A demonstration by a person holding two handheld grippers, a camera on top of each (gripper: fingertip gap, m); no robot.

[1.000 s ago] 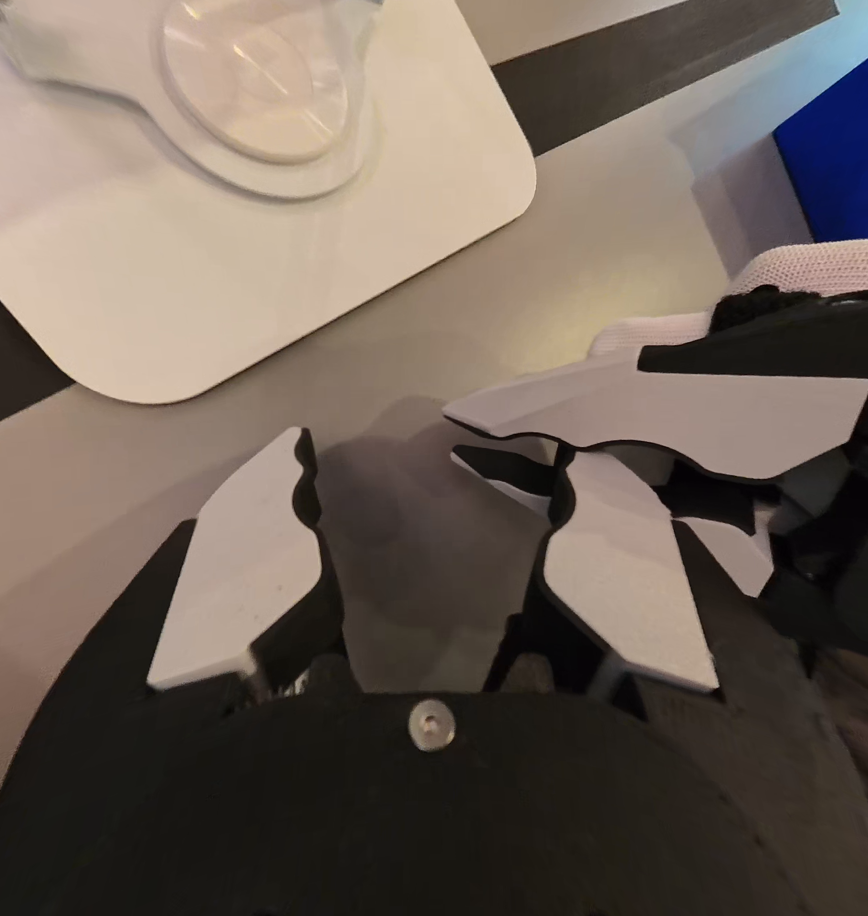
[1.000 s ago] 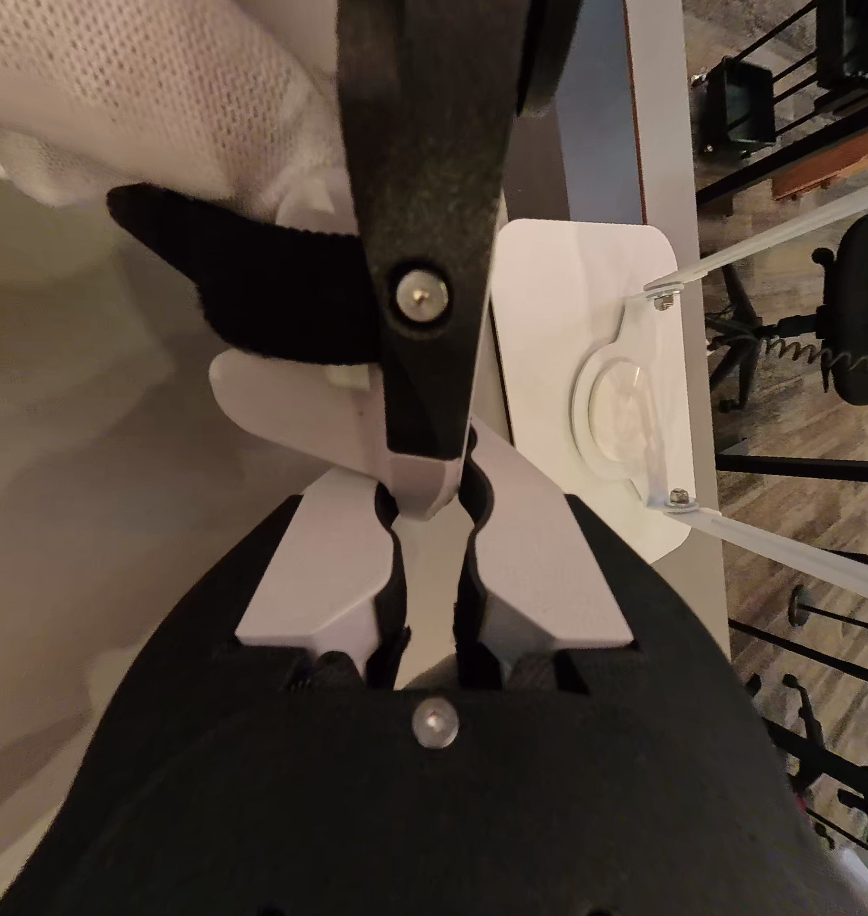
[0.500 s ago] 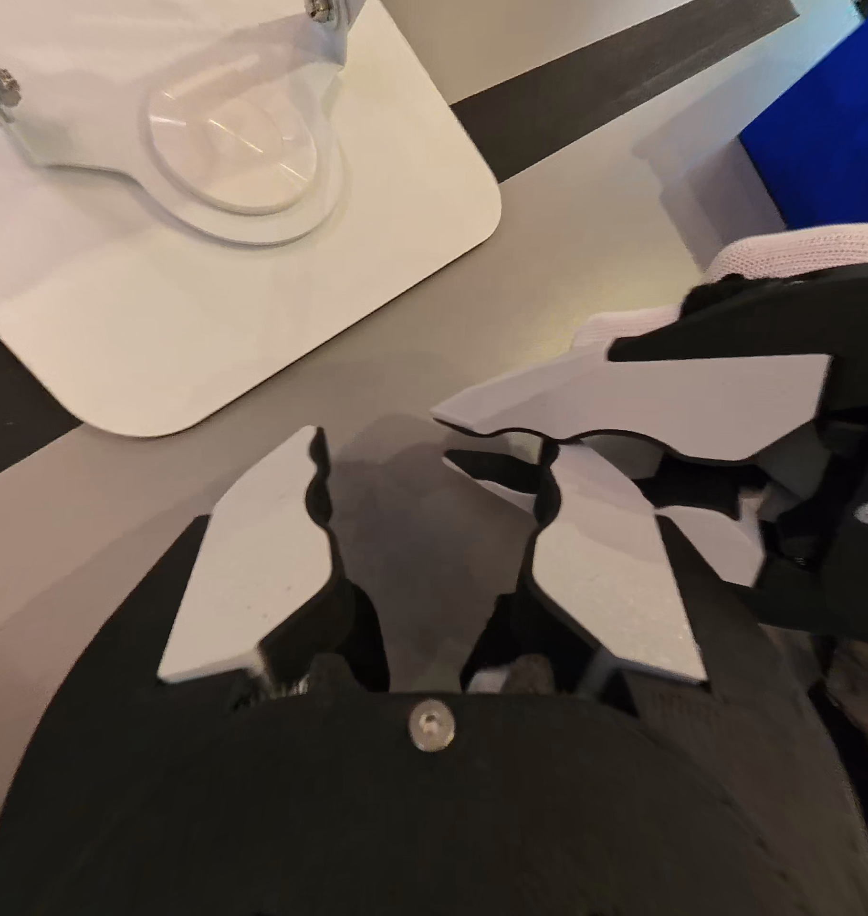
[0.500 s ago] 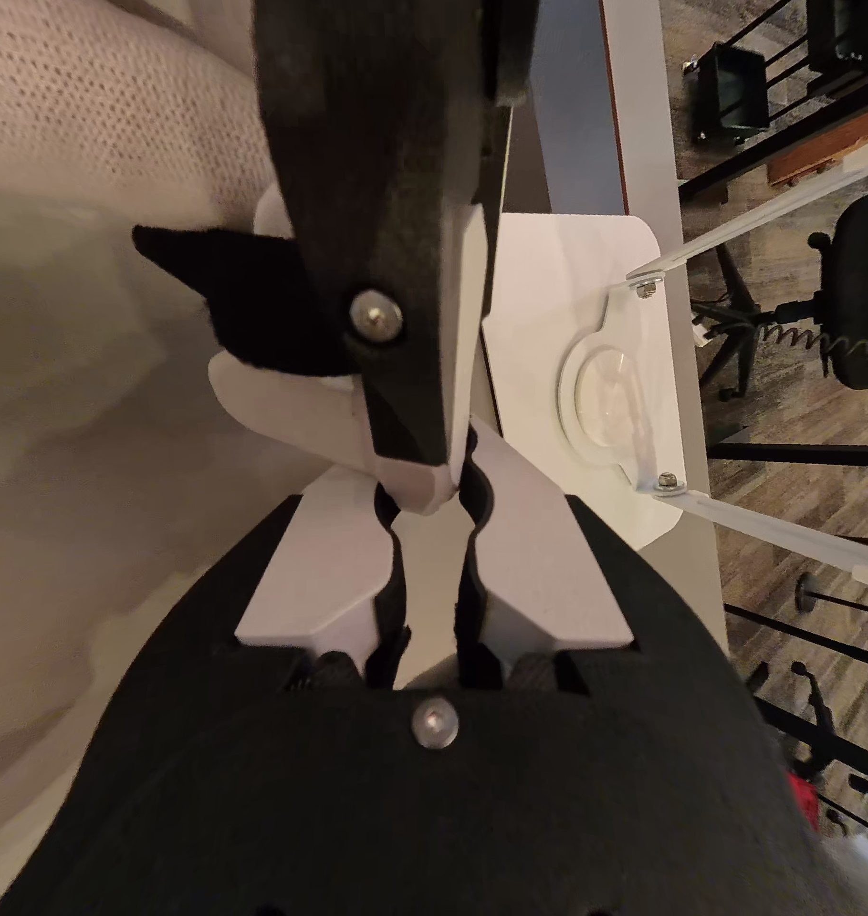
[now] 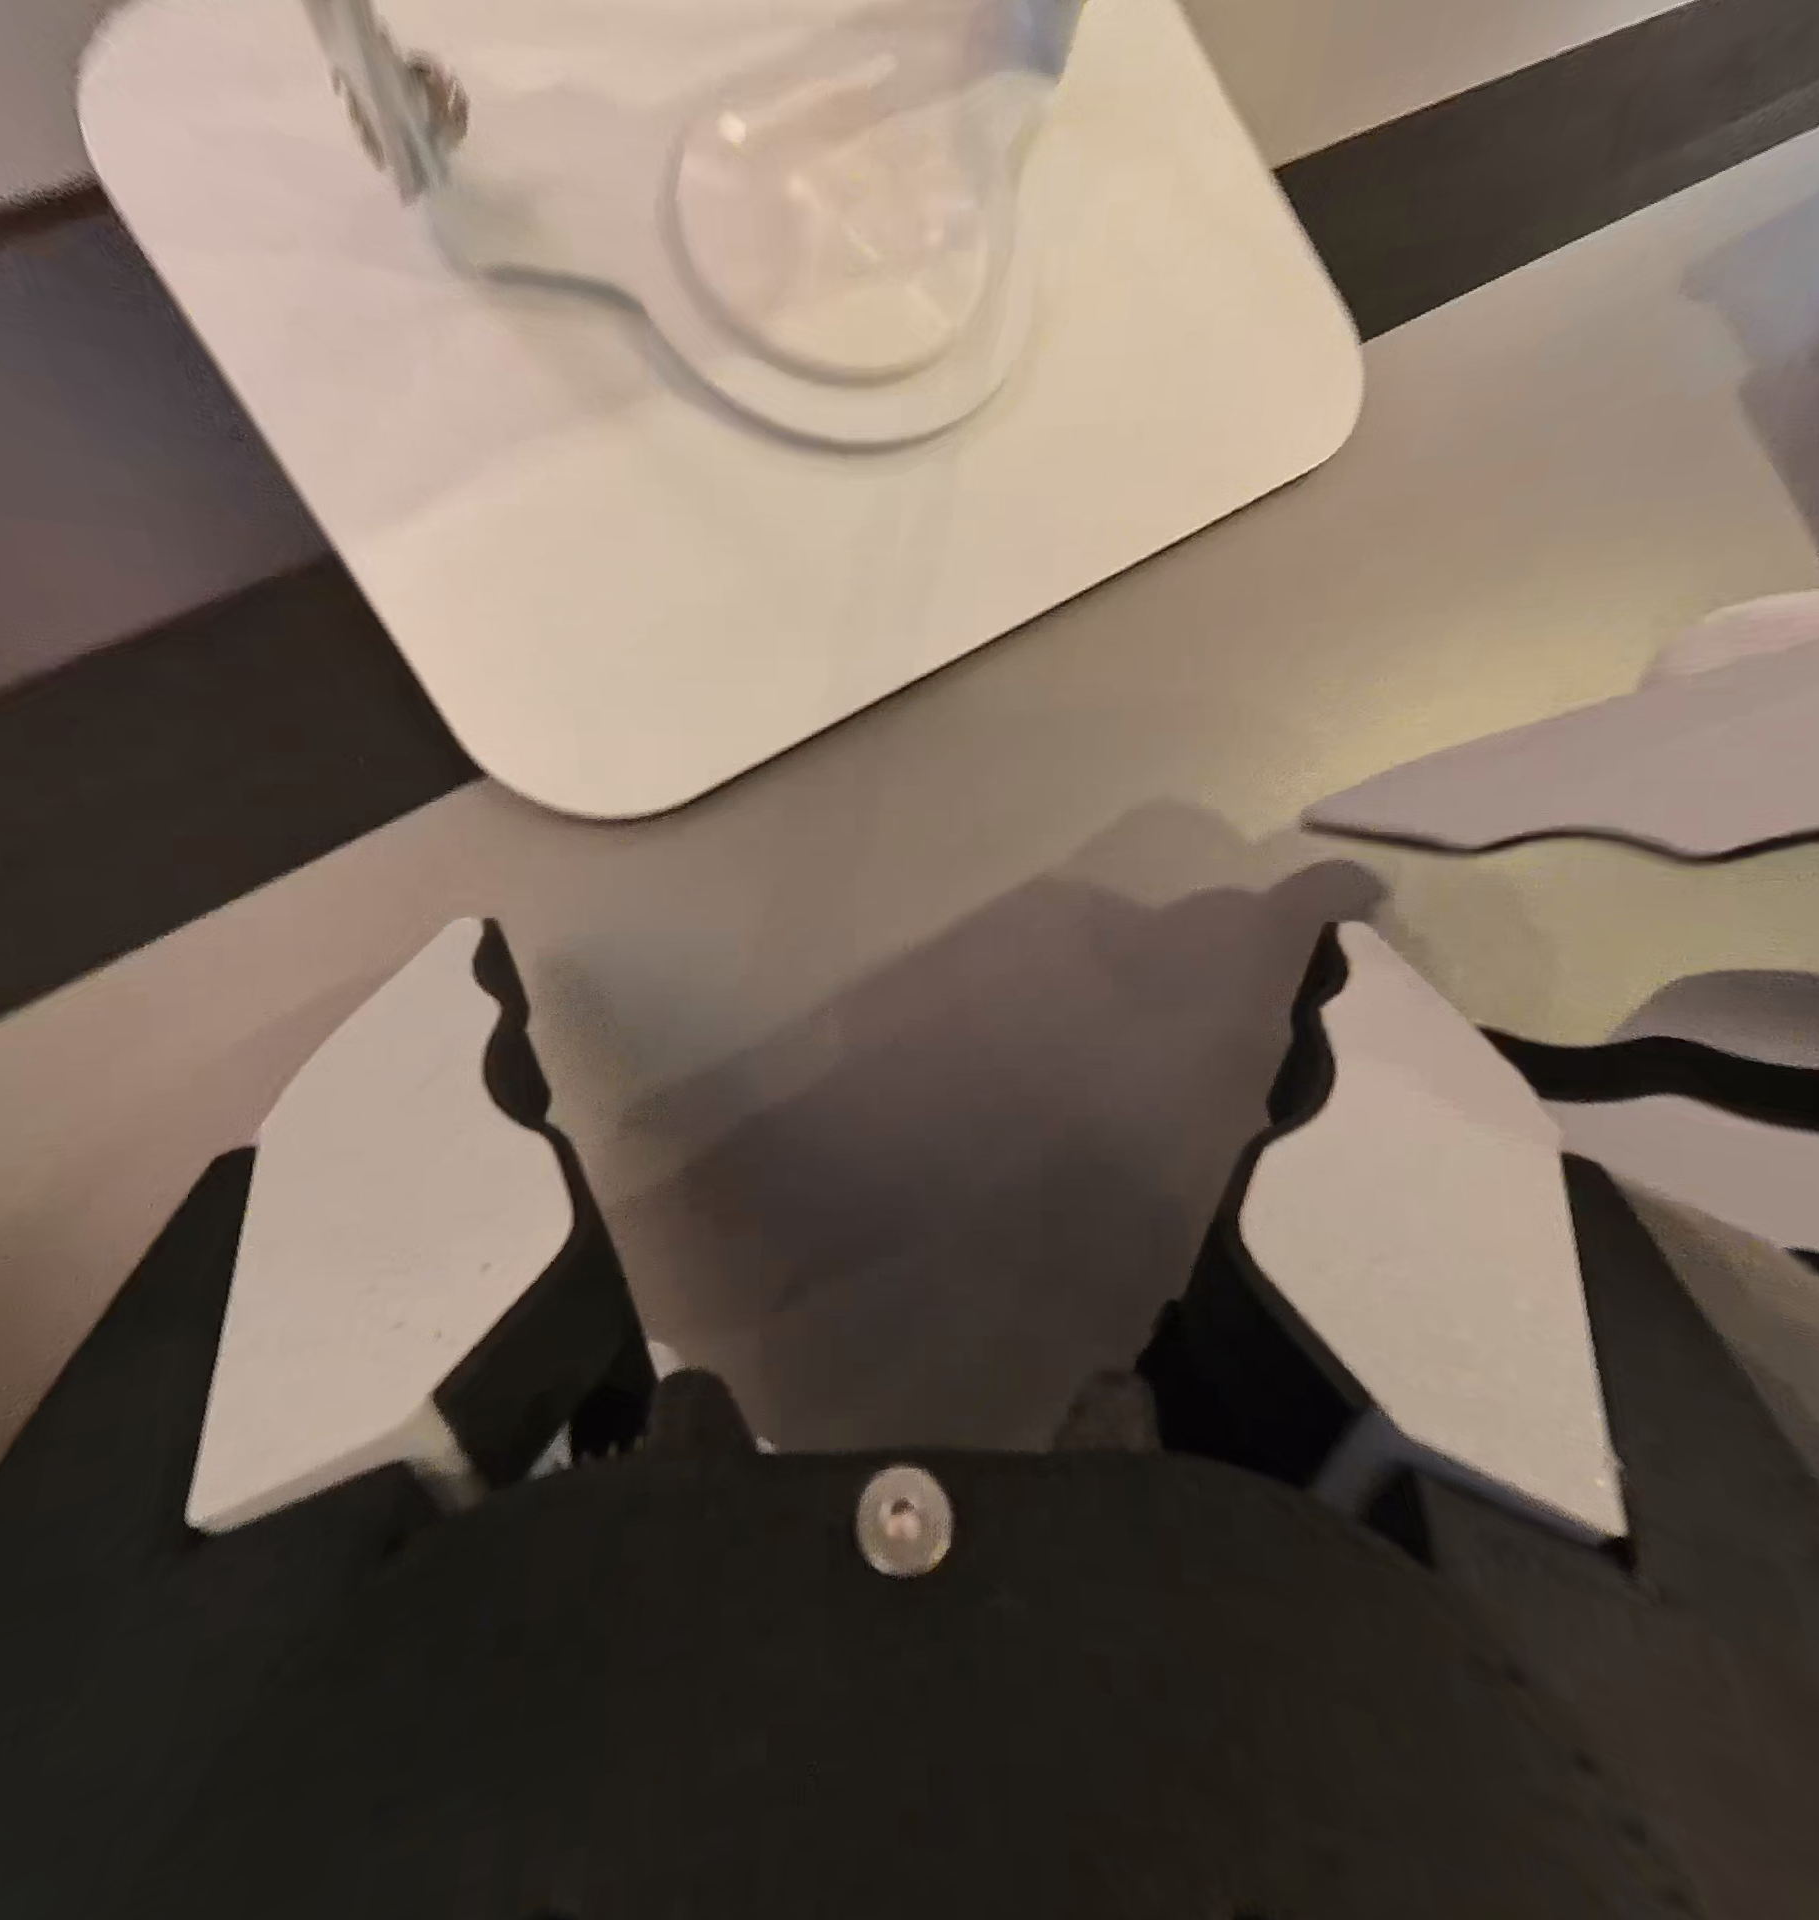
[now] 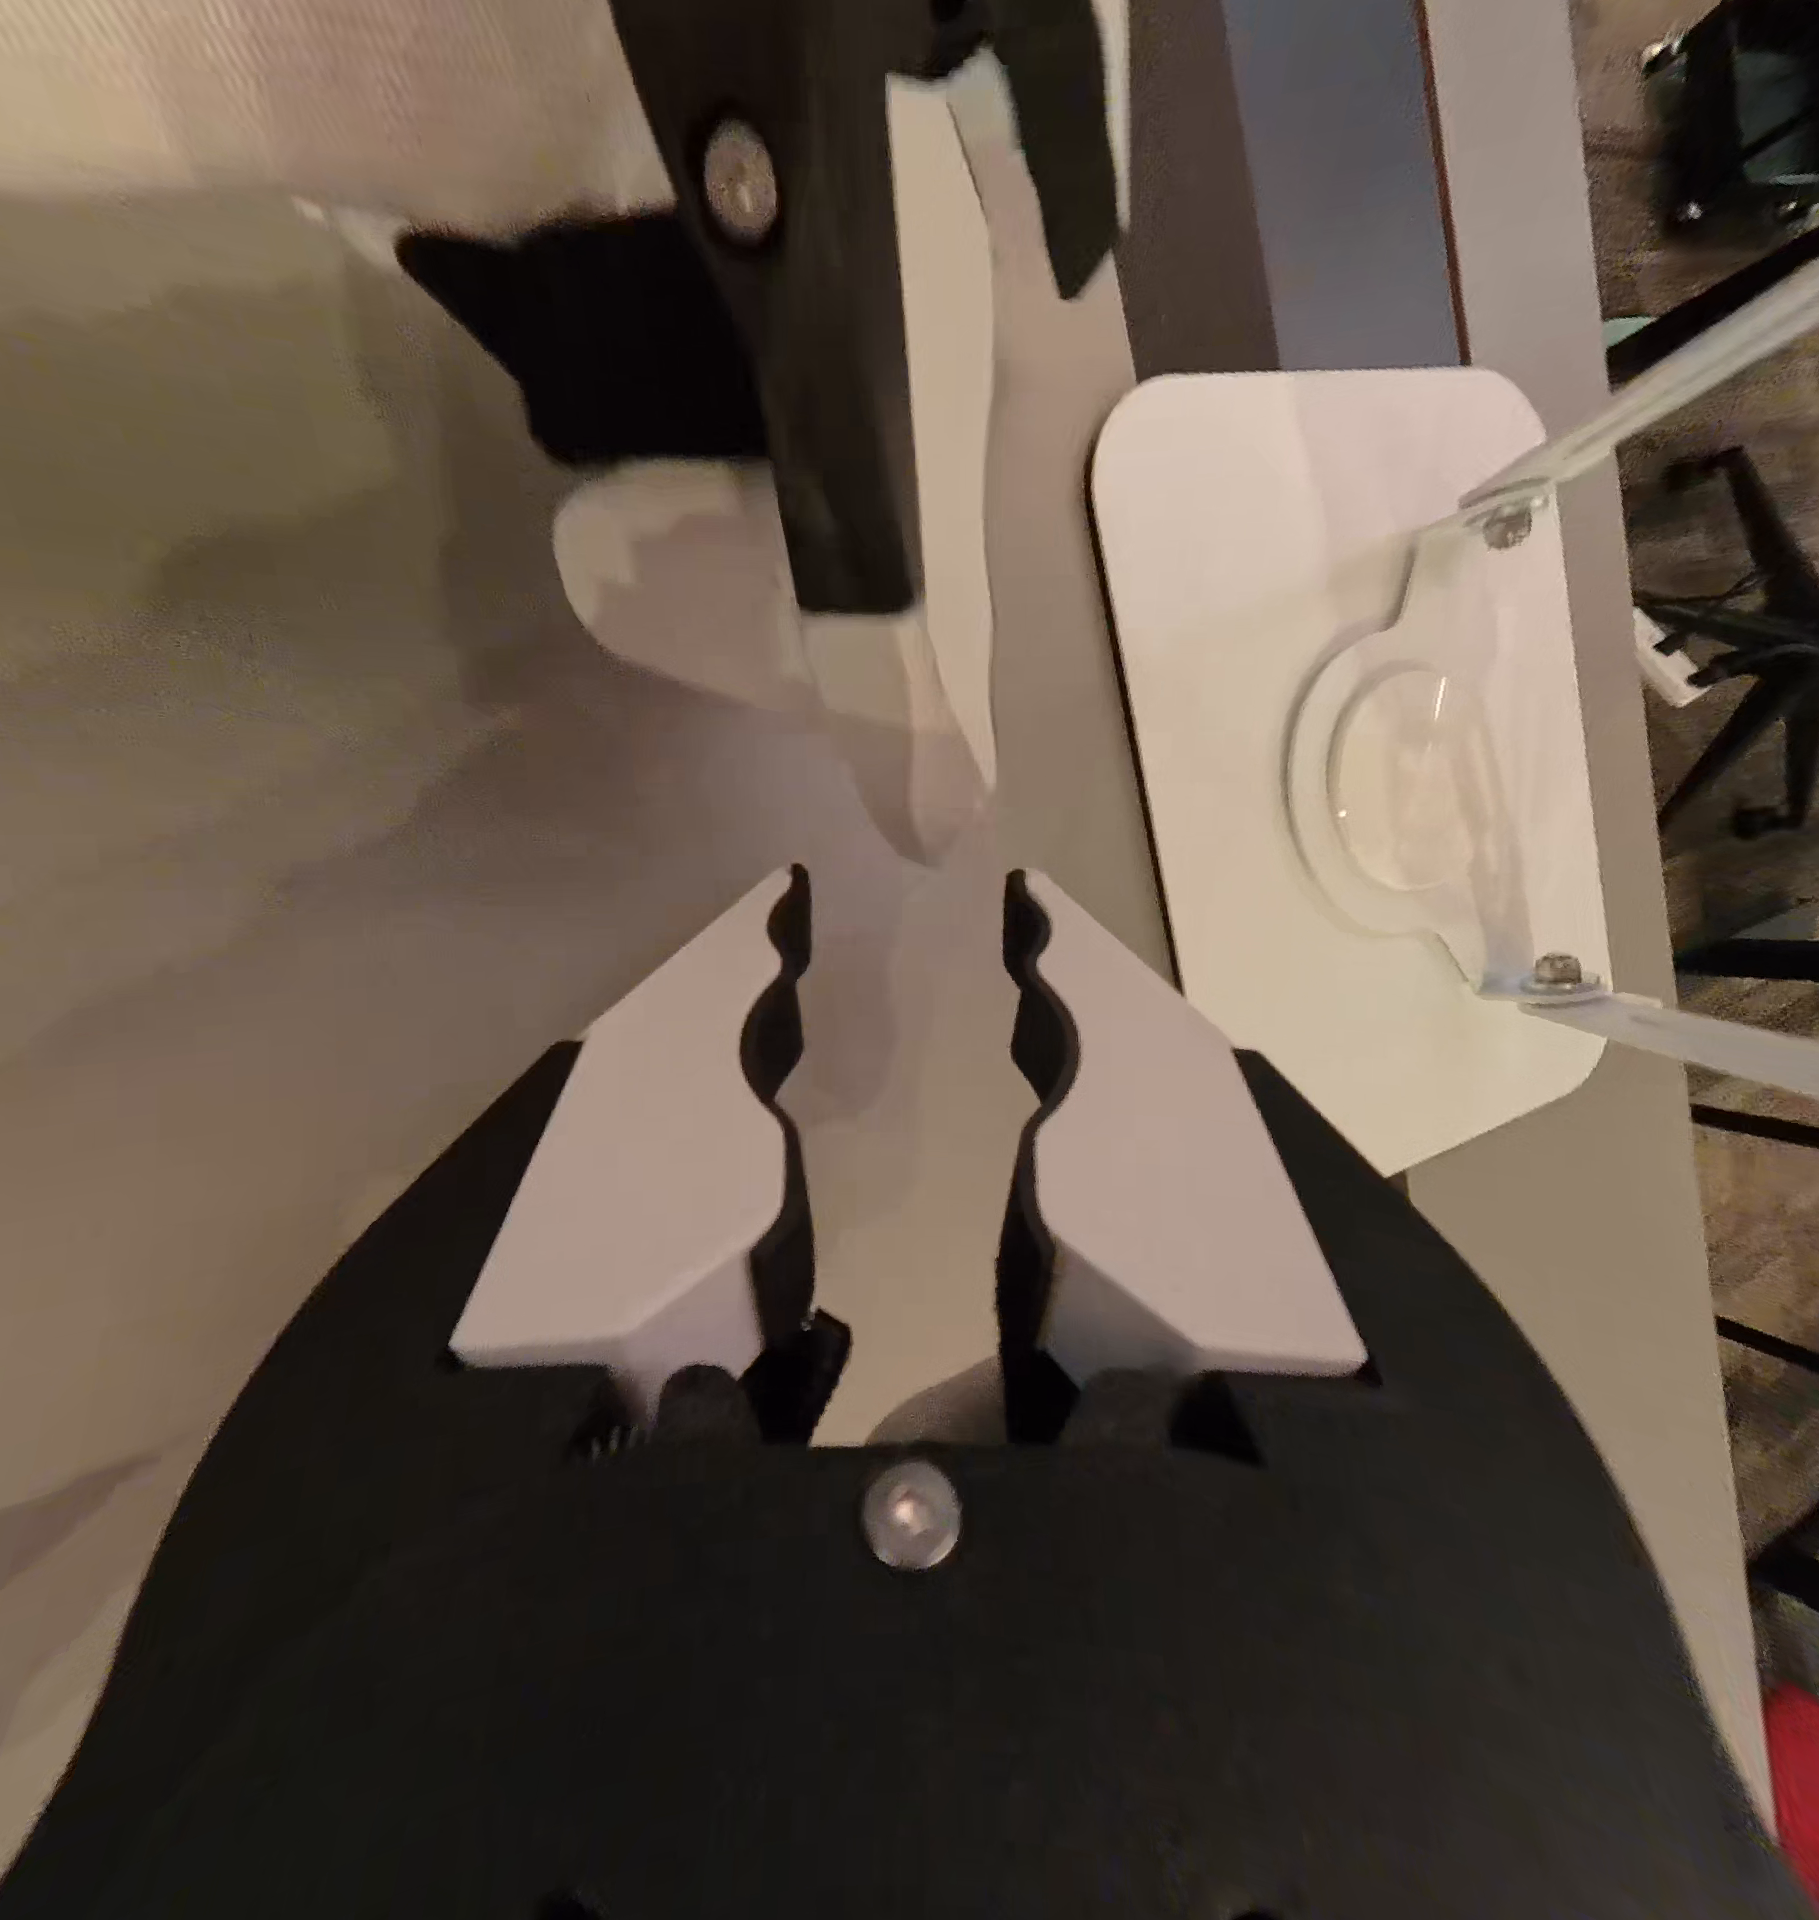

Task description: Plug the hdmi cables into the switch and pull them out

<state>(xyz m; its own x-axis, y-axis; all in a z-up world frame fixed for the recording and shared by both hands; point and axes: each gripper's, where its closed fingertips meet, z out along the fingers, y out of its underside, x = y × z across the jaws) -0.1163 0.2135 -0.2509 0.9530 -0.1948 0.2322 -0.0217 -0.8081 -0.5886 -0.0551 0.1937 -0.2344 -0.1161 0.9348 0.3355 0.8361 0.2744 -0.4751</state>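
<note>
No HDMI cable or switch shows in either view. My left gripper point(image 5: 905, 930) is open wide and empty above the grey table point(image 5: 884, 790). My right gripper point(image 6: 907, 878) is open with a narrow gap and empty. The right gripper's white fingers point(image 5: 1611, 790) reach in from the right edge of the left wrist view, apart from my left fingers. In the right wrist view the left gripper point(image 6: 832, 416) hangs just ahead, its white fingertip point(image 6: 936, 790) a little beyond my open jaws, not touching them.
A white base plate point(image 5: 780, 582) with a clear plastic mount point(image 5: 843, 229) lies on the table ahead; it also shows in the right wrist view point(image 6: 1248, 675). A dark strip point(image 5: 105, 779) crosses the table. The table edge point(image 6: 1653, 1247) is at the right, with chair legs point(image 6: 1767, 644) on the floor beyond.
My right gripper has opened and let go of the left gripper's fingertip. My left gripper has opened wider. The two grippers have drawn apart.
</note>
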